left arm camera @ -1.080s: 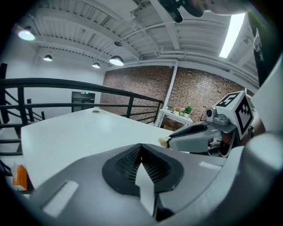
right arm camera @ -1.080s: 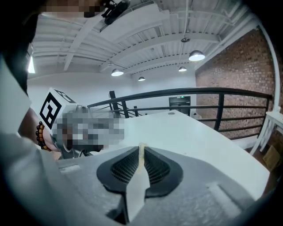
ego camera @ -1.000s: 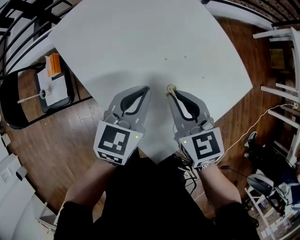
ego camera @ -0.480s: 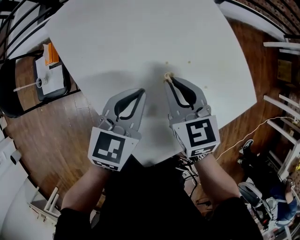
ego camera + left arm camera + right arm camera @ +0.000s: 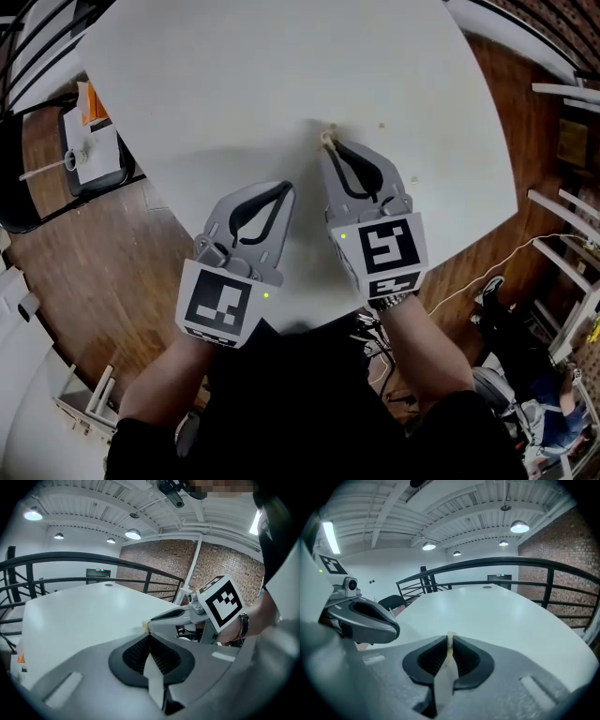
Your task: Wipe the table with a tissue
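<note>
A small beige tissue wad (image 5: 327, 138) is pinched at the tip of my right gripper (image 5: 330, 146), which is shut on it and presses it to the white table (image 5: 244, 75). In the right gripper view the tissue (image 5: 450, 638) shows as a thin strip between the closed jaws. My left gripper (image 5: 283, 191) hovers beside it, nearer the table's front edge, shut with nothing in it. In the left gripper view its pads (image 5: 159, 656) meet, with the right gripper (image 5: 187, 617) and the tissue (image 5: 145, 626) just beyond. A small brown speck (image 5: 382, 126) lies right of the tissue.
A black chair (image 5: 56, 197) at the left holds a tray with paper and an orange item (image 5: 91, 105). Wooden floor (image 5: 84, 272) surrounds the table. White frames (image 5: 572, 216) and a cable (image 5: 487, 272) lie at the right. A dark railing (image 5: 497, 564) runs behind the table.
My right gripper has slid forward and to the left over the table with the tissue in it. The left gripper has stayed near the front edge, still shut.
</note>
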{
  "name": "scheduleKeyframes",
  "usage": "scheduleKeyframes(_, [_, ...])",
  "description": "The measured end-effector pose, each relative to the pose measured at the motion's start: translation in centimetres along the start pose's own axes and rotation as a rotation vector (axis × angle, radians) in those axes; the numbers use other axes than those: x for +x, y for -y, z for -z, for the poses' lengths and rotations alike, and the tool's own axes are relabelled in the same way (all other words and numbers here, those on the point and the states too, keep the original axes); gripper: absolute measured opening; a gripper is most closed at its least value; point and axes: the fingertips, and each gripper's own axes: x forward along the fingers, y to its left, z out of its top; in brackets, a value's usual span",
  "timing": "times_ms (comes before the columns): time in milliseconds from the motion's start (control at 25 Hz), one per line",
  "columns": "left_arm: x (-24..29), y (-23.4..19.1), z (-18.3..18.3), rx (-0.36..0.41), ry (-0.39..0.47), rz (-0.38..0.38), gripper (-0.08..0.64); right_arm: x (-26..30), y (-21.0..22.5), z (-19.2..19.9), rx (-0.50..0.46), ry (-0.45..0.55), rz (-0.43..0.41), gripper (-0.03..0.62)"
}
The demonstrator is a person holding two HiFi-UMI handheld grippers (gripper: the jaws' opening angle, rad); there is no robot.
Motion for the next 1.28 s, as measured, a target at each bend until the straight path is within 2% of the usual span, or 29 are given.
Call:
scheduleKeyframes(360, [0.7, 0.3, 0.6, -0.013, -0.020, 0.020, 0.014, 2.1, 0.8, 1.0, 0.004, -0.071, 0.016, 0.026])
scheduleKeyframes(720, [1.0, 0.0, 0.3, -0.015, -0.021, 0.020, 0.013, 2.5, 1.6, 0.9, -0.006, -0.097, 0.043, 0.026])
scheduleKeyframes(1280, [2.1, 1.0, -0.8, 0.004, -0.025, 0.040, 0.014, 0.9, 4.7, 0.1, 0.008, -0.072, 0.112, 0.026])
